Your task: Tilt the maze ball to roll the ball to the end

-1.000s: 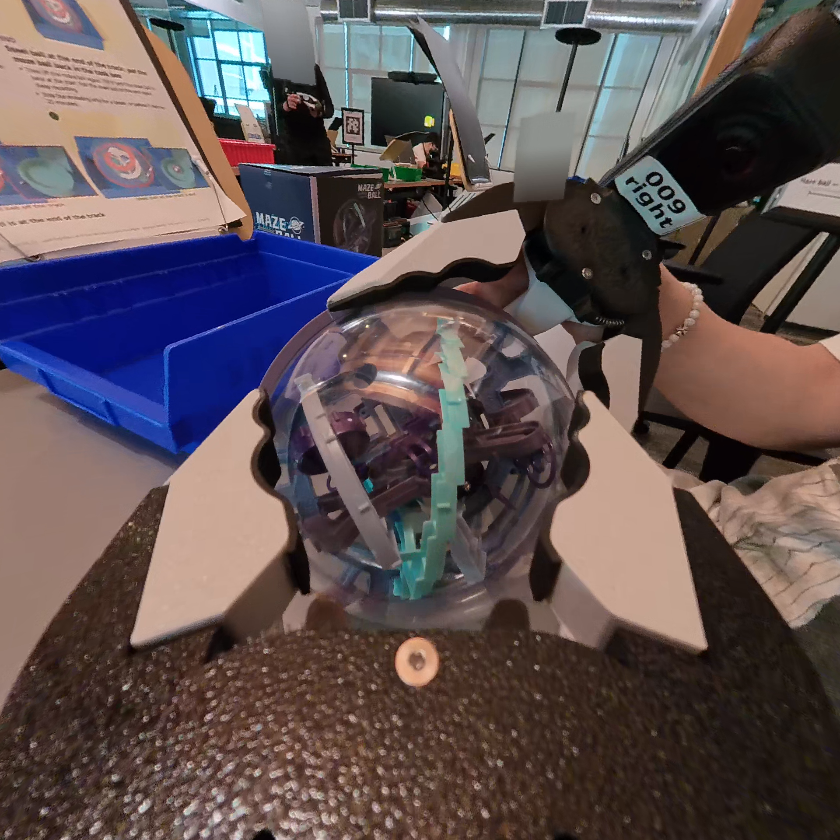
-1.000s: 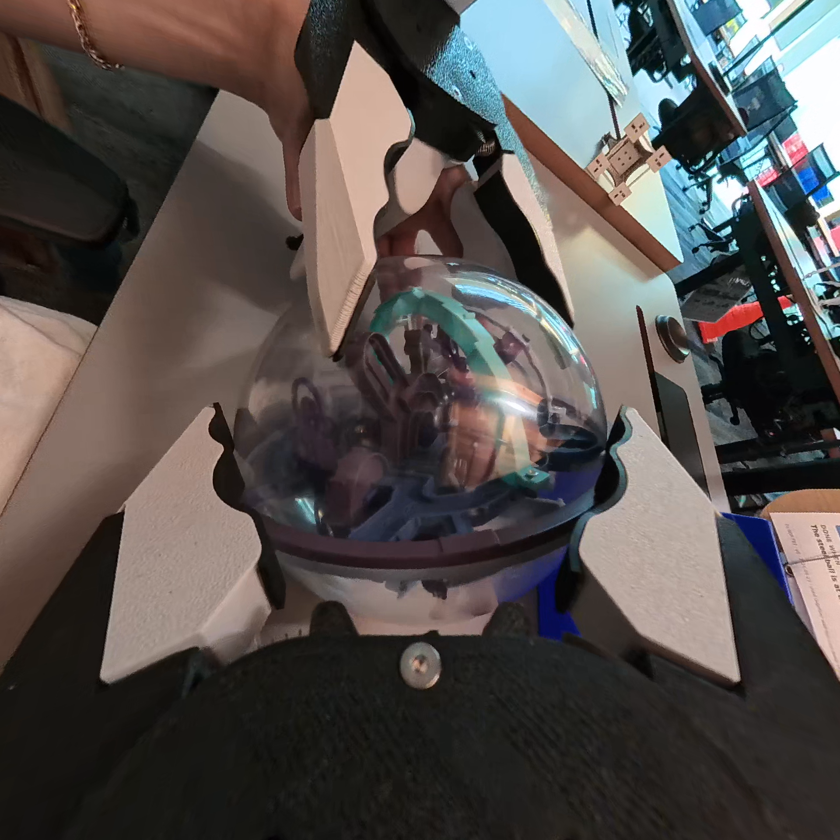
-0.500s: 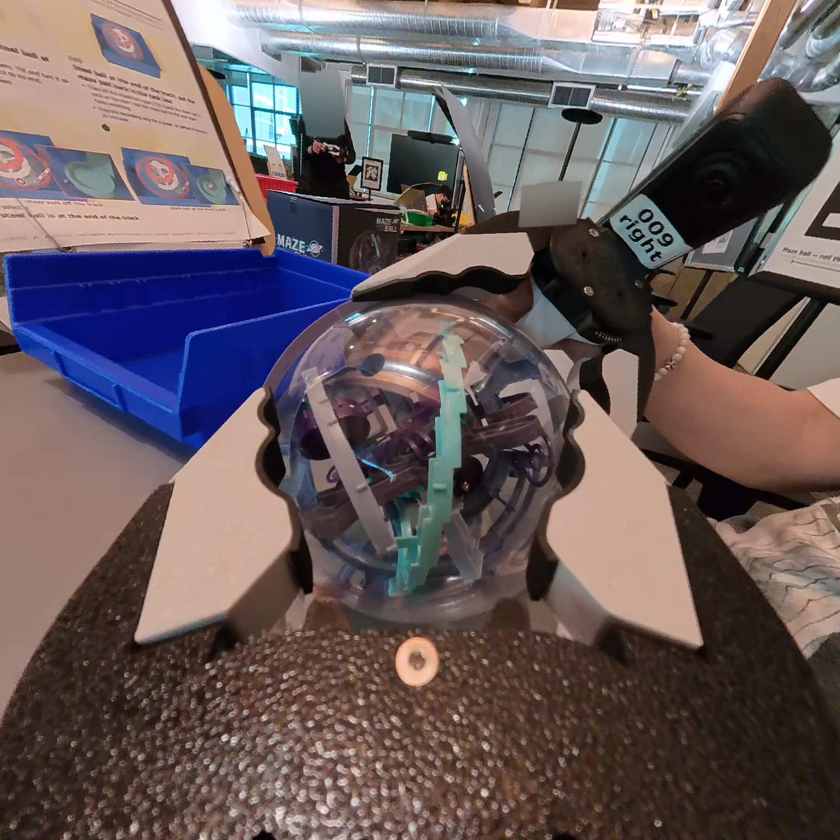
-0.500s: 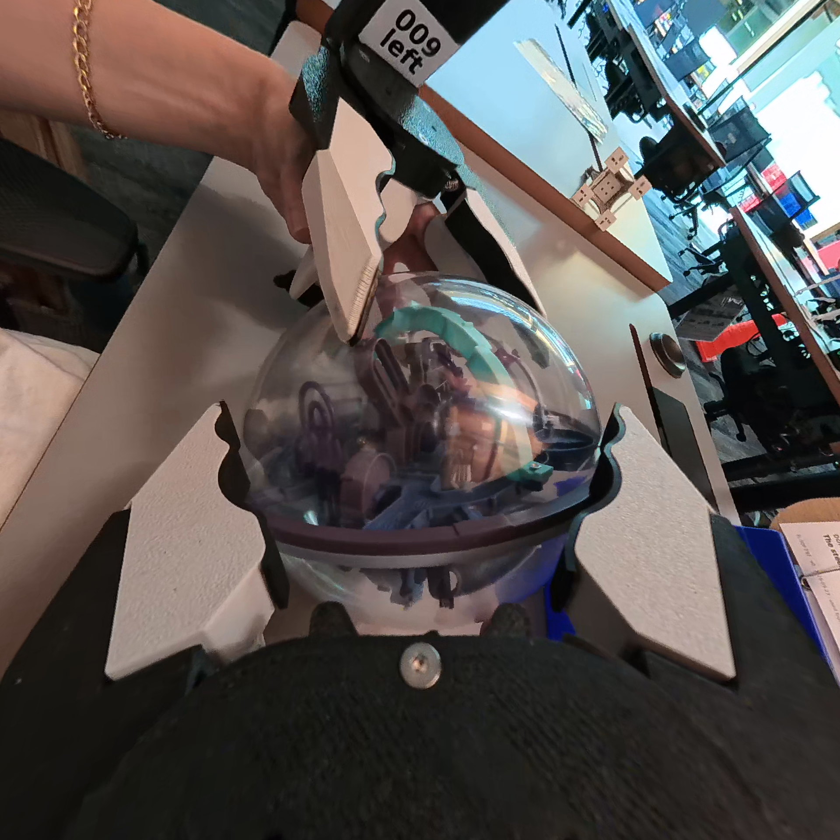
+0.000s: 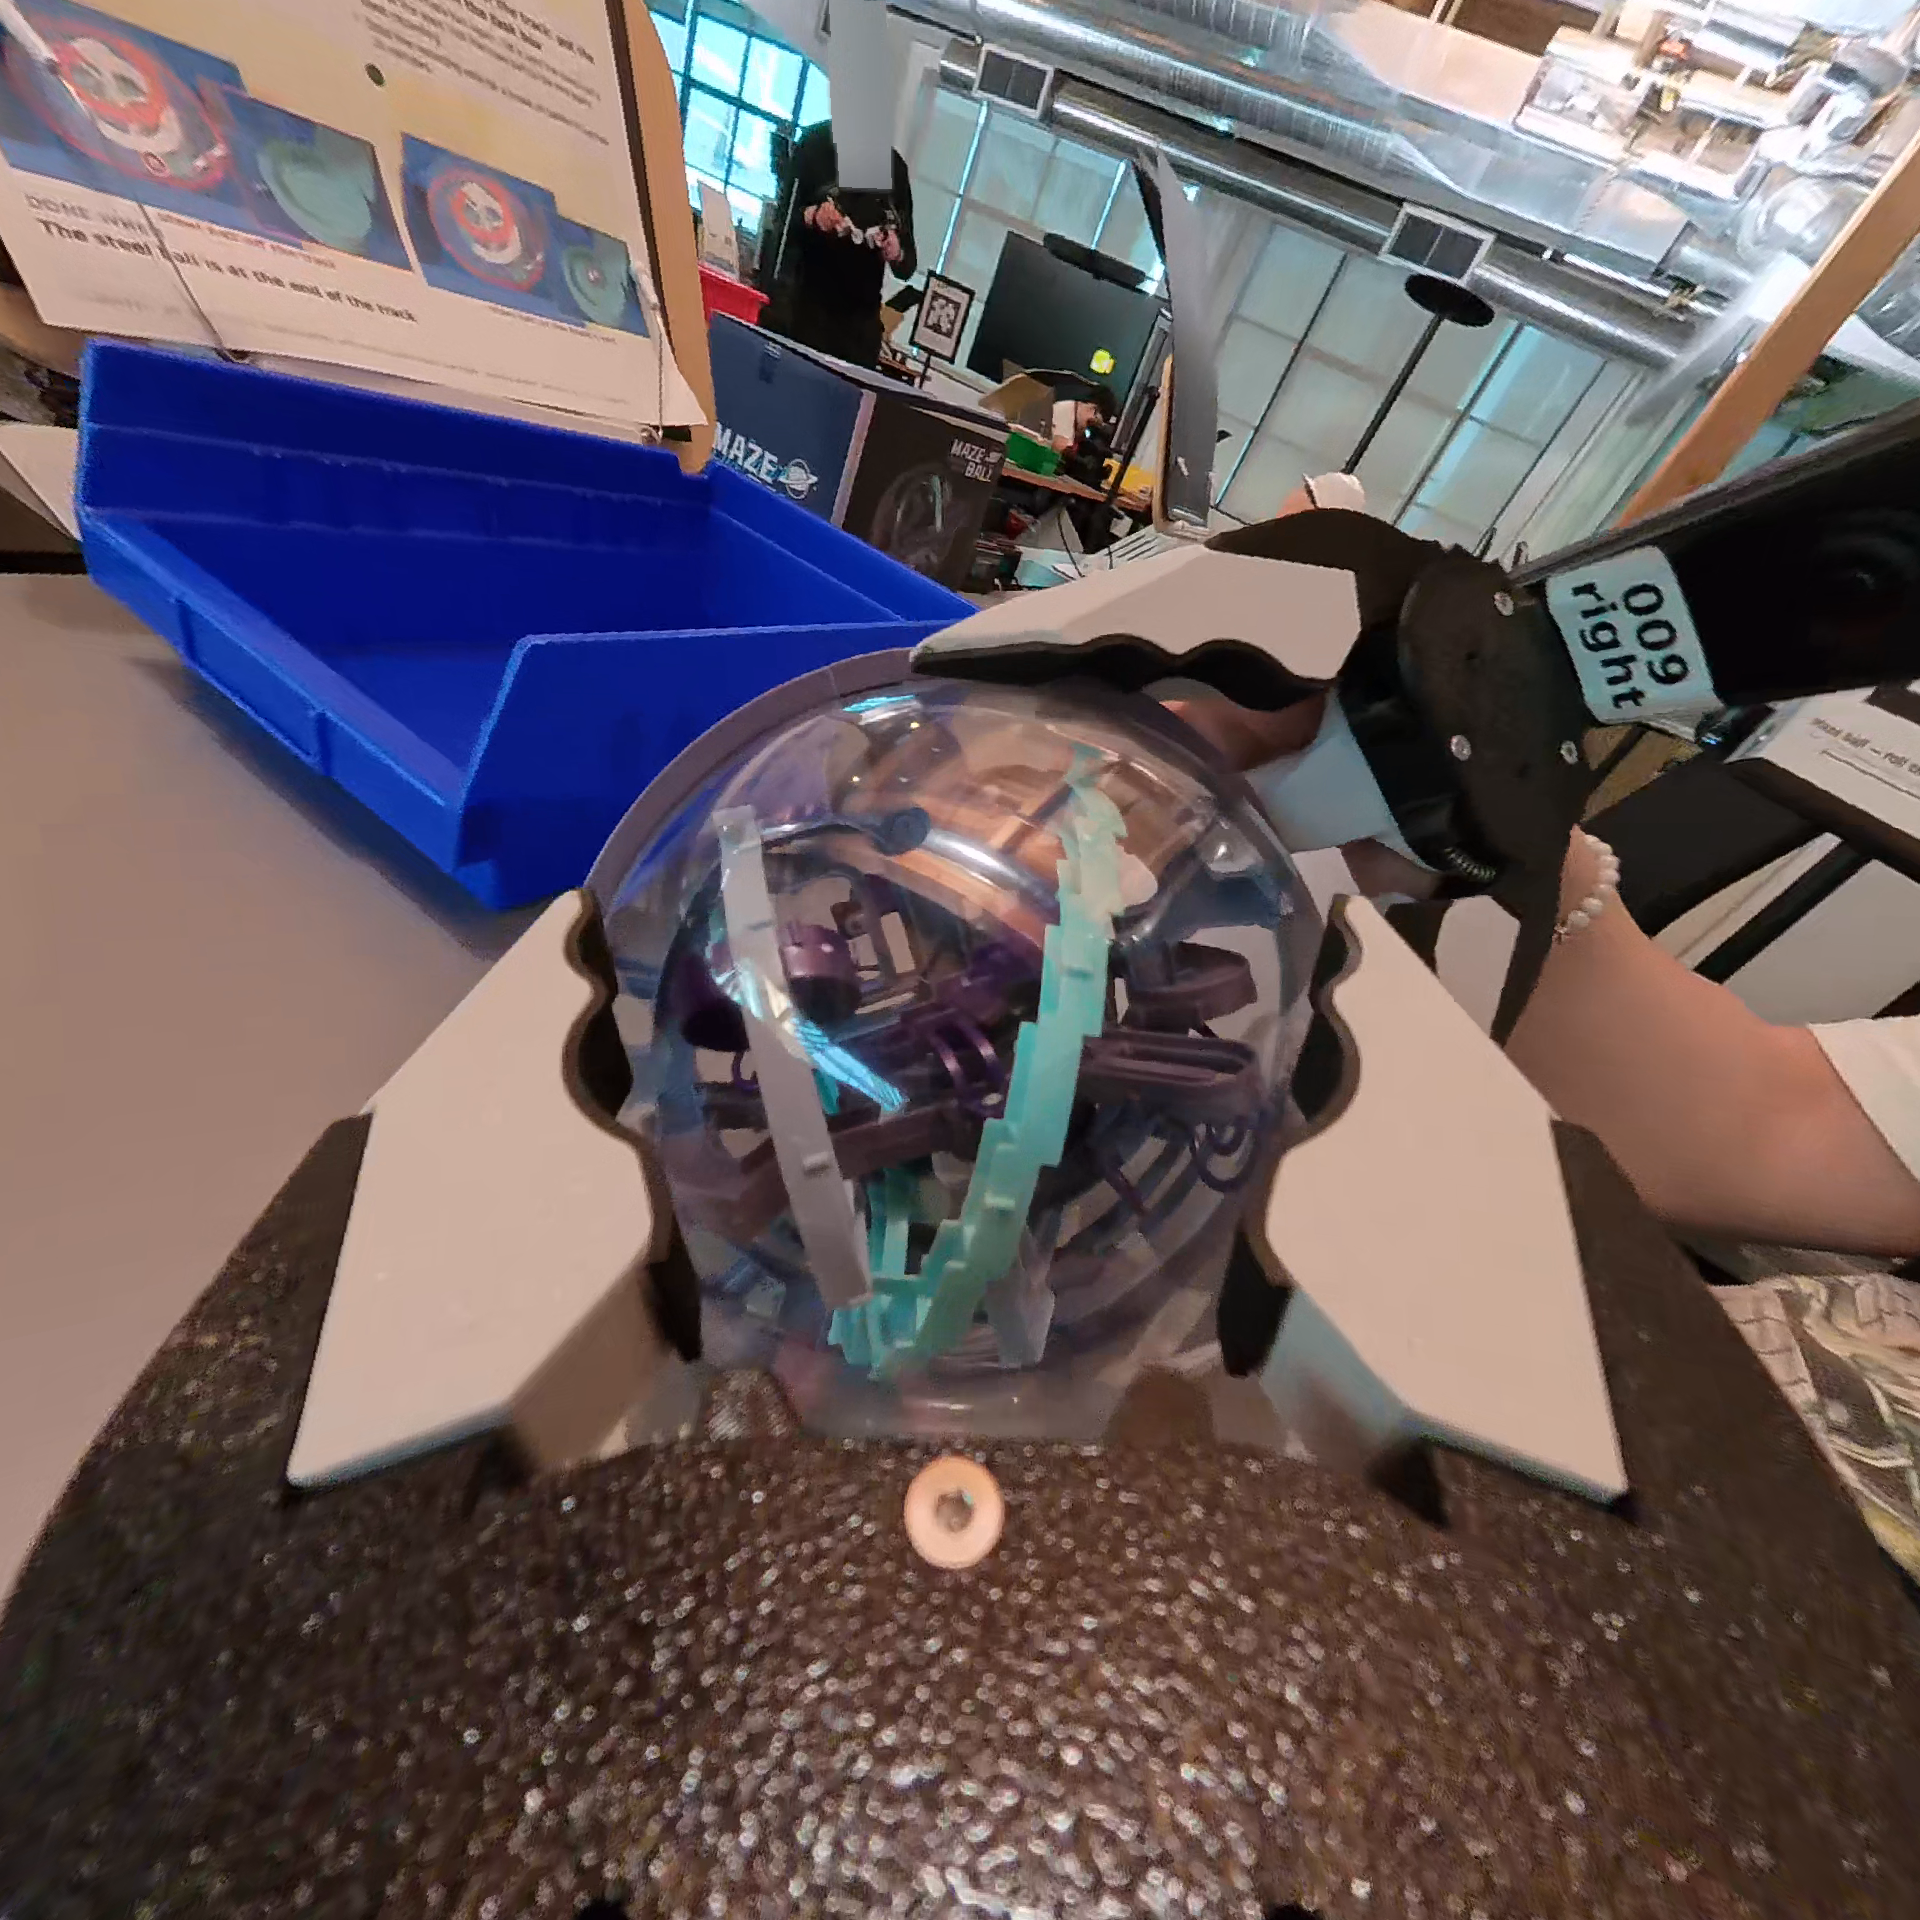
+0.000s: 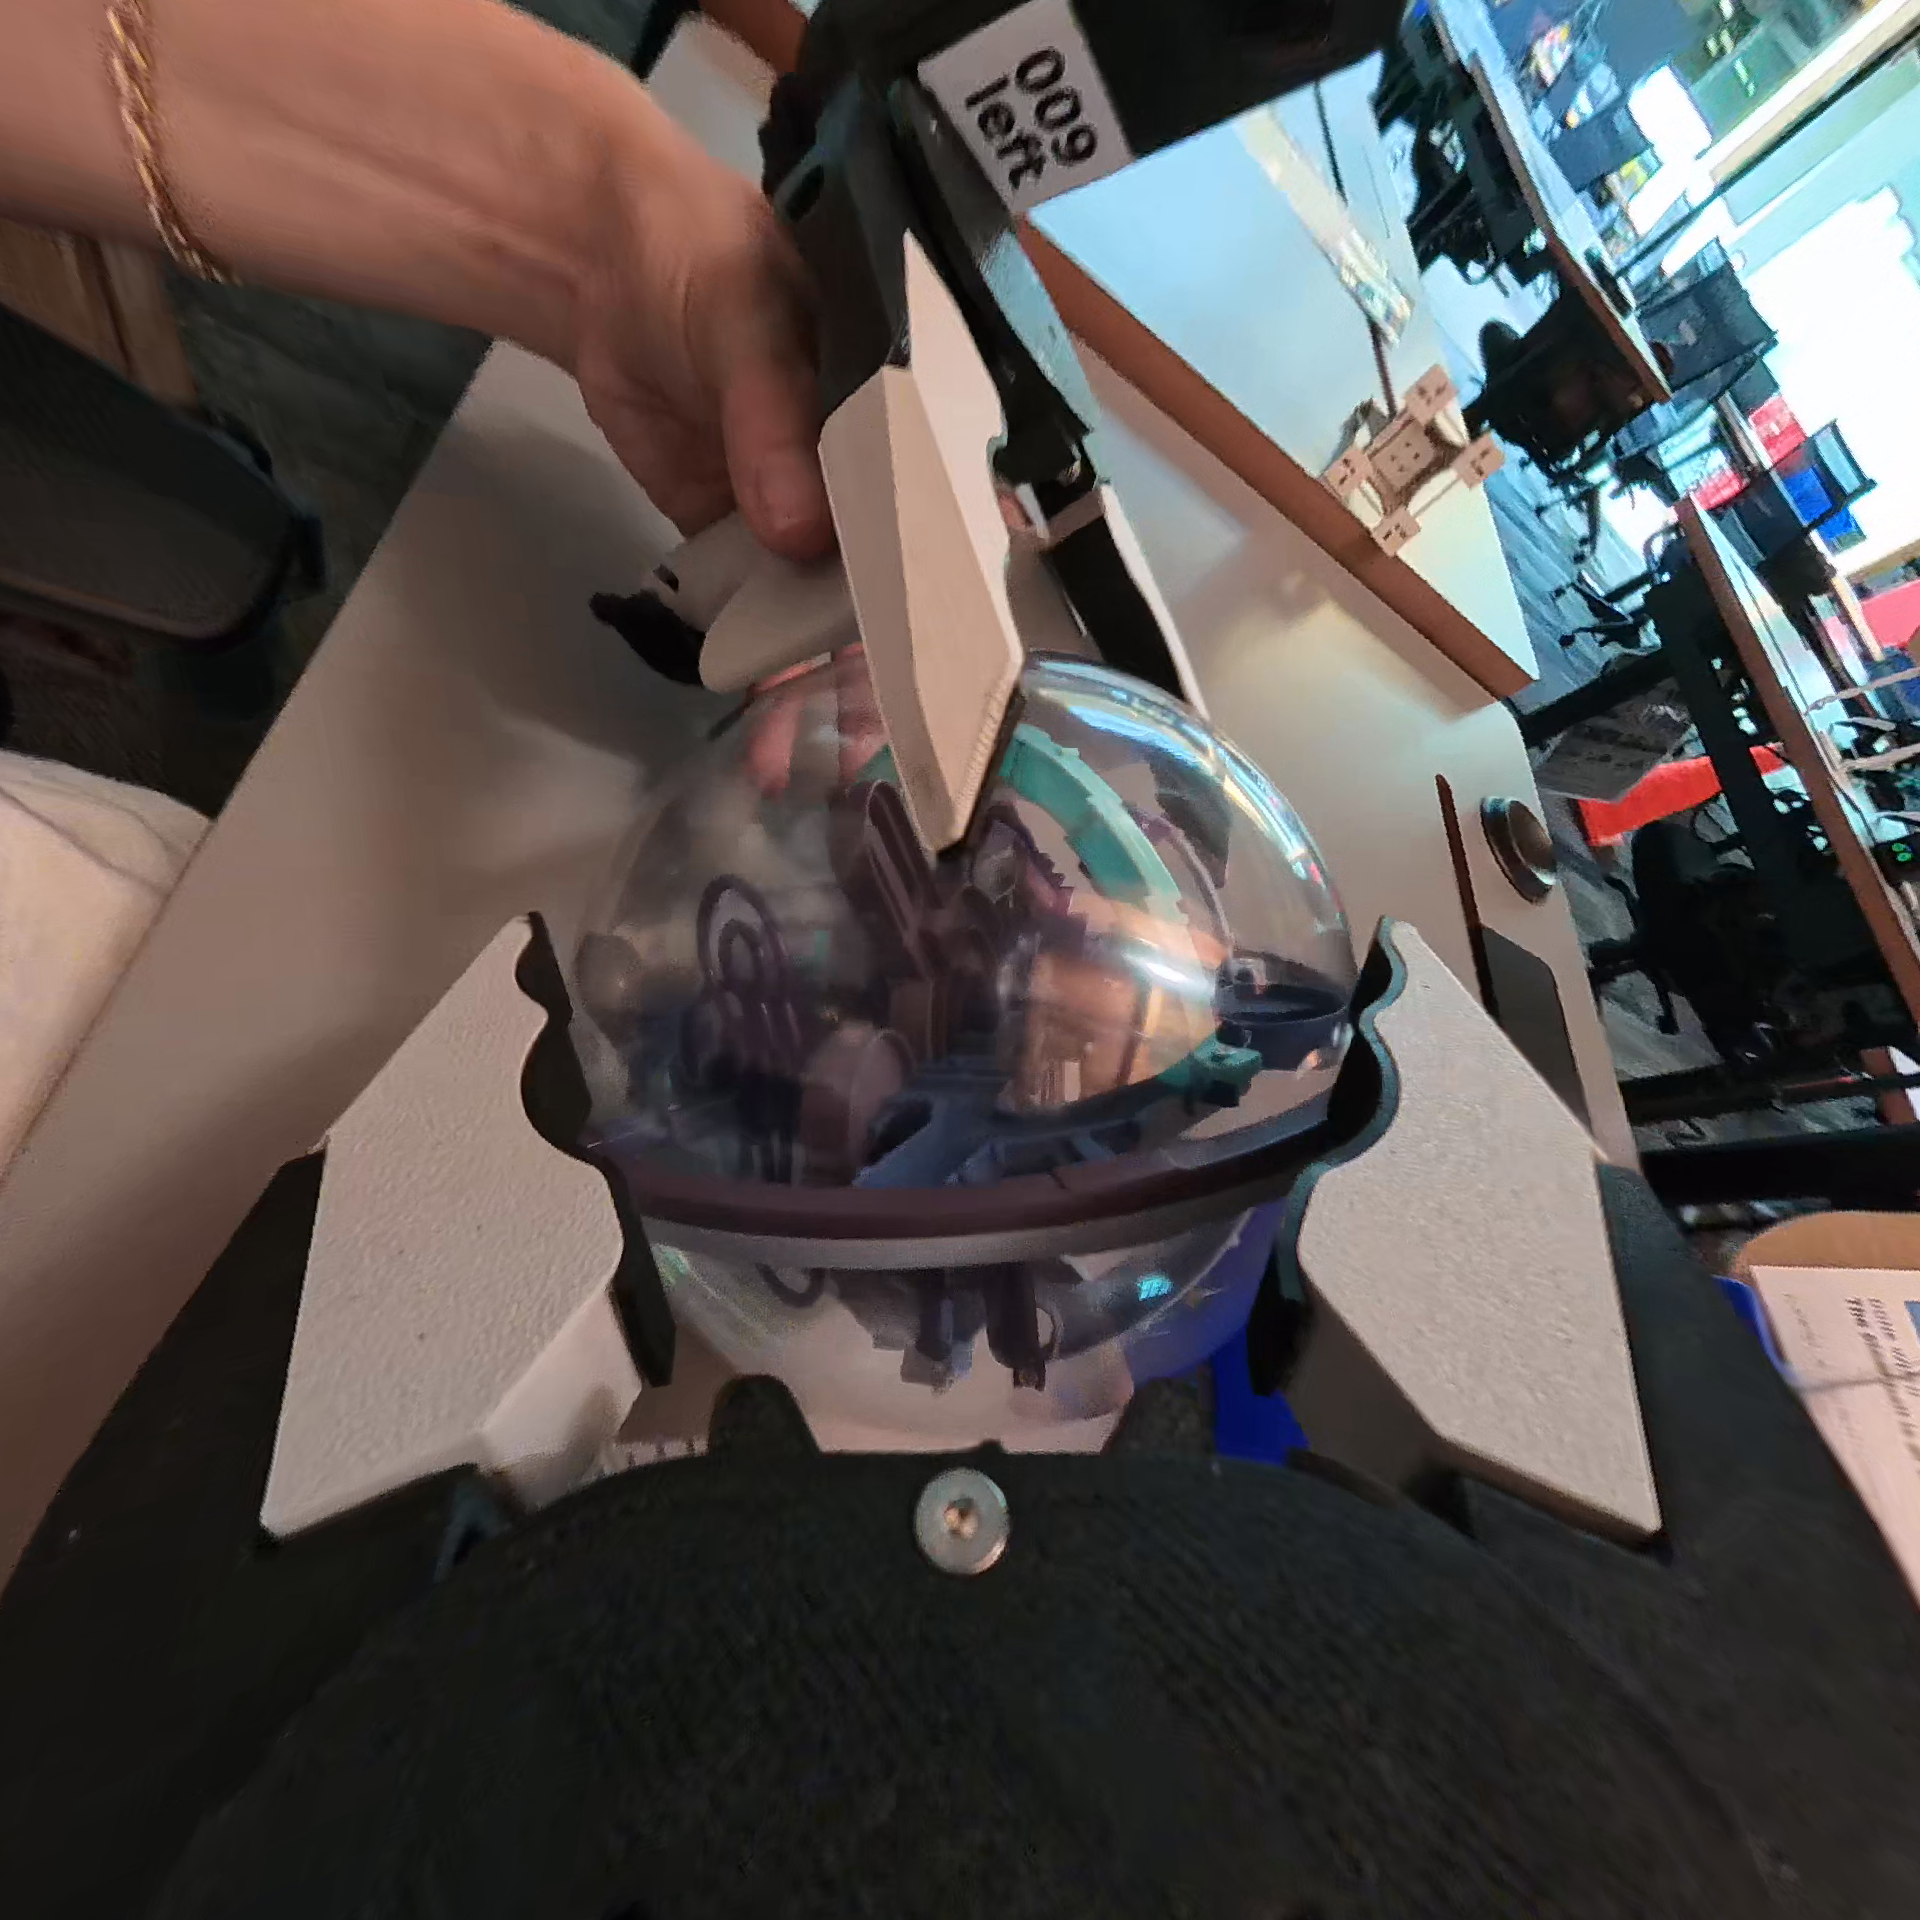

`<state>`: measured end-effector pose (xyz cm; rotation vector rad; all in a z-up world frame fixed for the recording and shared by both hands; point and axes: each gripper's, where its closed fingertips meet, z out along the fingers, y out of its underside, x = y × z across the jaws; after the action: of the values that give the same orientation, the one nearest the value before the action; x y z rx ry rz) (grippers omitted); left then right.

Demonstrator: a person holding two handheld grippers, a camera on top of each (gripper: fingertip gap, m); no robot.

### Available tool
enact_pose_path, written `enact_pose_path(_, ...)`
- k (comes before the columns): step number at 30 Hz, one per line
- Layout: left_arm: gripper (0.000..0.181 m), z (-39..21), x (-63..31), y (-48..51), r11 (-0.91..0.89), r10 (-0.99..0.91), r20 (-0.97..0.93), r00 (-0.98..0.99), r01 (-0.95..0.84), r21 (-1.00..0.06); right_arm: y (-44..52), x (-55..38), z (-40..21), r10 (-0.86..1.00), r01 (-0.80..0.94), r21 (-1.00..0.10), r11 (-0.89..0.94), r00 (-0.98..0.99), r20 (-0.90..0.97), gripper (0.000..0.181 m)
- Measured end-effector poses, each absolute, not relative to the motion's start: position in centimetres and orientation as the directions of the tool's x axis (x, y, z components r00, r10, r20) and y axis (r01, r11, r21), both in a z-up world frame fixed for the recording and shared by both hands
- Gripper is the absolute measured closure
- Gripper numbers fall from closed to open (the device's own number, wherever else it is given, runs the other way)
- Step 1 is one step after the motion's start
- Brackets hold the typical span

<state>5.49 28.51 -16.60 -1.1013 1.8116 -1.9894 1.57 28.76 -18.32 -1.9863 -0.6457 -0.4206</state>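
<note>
Both tongs are clamped on the maze ball, left tongs and right tongs, mid-frame above the desk. Hard, slick plastic shell, probably light. I'd grip across its widest part and tilt gently.

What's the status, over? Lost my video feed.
Left gripper and right gripper both shut on maze ball. Ball held off the table. Blue bin behind, nothing blocking.
</note>
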Motion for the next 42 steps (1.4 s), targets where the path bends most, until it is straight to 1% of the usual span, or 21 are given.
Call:
enact_pose_path(3, 0.052, -16.7, 5.4, 28.6, -0.207, -0.612, 0.380, -0.694, -0.323, -0.924, 28.7, 1.1, -17.2, 0.250, 0.530, -0.789, -0.311, 0.846, 0.470, 0.045)
enact_pose_path(5, 0.053, -16.7, 5.4, 28.5, -0.204, -0.604, 0.380, -0.701, -0.326, -0.923, 28.4, 1.0, -16.7, 0.243, 0.479, -0.835, -0.270, 0.873, 0.423, 0.048)
enact_pose_path(8, 0.058, -16.8, 5.4, 28.6, -0.215, -0.593, 0.397, -0.701, -0.338, -0.916, 27.3, 1.6, -16.7, 0.231, 0.449, -0.853, -0.266, 0.889, 0.396, 0.049)
enact_pose_path(11, 0.059, -16.8, 5.5, 28.6, -0.239, -0.582, 0.420, -0.696, -0.347, -0.907, 26.6, 2.3, -16.2, 0.219, 0.402, -0.879, -0.258, 0.910, 0.352, 0.059)
enact_pose_path(16, 0.060, -16.8, 6.1, 29.2, -0.270, -0.586, 0.461, -0.666, -0.376, -0.886, 27.4, 3.0, -16.6, 0.228, 0.414, -0.858, -0.304, 0.906, 0.357, 0.057)
enact_pose_path(21, 0.052, -16.9, 6.4, 29.7, -0.206, -0.655, 0.410, -0.635, -0.371, -0.905, 28.6, 3.2, -16.5, 0.226, 0.368, -0.870, -0.328, 0.925, 0.306, 0.054)
enact_pose_path(23, 0.051, -17.2, 6.3, 29.3, -0.193, -0.644, 0.425, -0.636, -0.403, -0.895, 29.1, 3.0, -16.3, 0.220, 0.336, -0.887, -0.318, 0.936, 0.275, 0.055)
enact_pose_path(24, 0.047, -17.4, 6.3, 29.2, -0.194, -0.642, 0.433, -0.632, -0.413, -0.890, 29.3, 2.9, -16.2, 0.217, 0.320, -0.895, -0.312, 0.941, 0.260, 0.056)
enact_pose_path(26, 0.046, -17.5, 6.4, 29.1, -0.200, -0.638, 0.439, -0.633, -0.414, -0.888, 29.4, 2.9, -15.8, 0.210, 0.275, -0.917, -0.289, 0.953, 0.219, 0.057)
enact_pose_path(30, 0.045, -17.6, 6.2, 29.0, -0.176, -0.624, 0.431, -0.652, -0.420, -0.890, 28.6, 3.1, -14.7, 0.236, 0.191, -0.955, -0.226, 0.962, 0.136, 0.069)
enact_pose_path(32, 0.046, -17.6, 6.3, 29.1, -0.168, -0.613, 0.441, -0.656, -0.437, -0.884, 27.9, 3.6, -14.2, 0.237, 0.175, -0.964, -0.200, 0.963, 0.125, 0.075)
enact_pose_path(34, 0.046, -17.7, 6.3, 29.3, -0.161, -0.595, 0.455, -0.662, -0.457, -0.875, 26.8, 4.8, -13.6, 0.201, 0.192, -0.965, -0.177, 0.967, 0.156, 0.074)
enact_pose_path(37, 0.046, -17.8, 6.4, 29.5, -0.144, -0.555, 0.479, -0.680, -0.488, -0.861, 25.6, 6.9, -12.7, 0.135, 0.175, -0.972, -0.159, 0.979, 0.154, 0.075)
enact_pose_path(42, 0.046, -17.9, 6.5, 29.4, -0.101, -0.468, 0.495, -0.732, -0.512, -0.853, 26.1, 7.7, -13.6, 0.160, 0.174, -0.960, -0.220, 0.977, 0.140, 0.075)
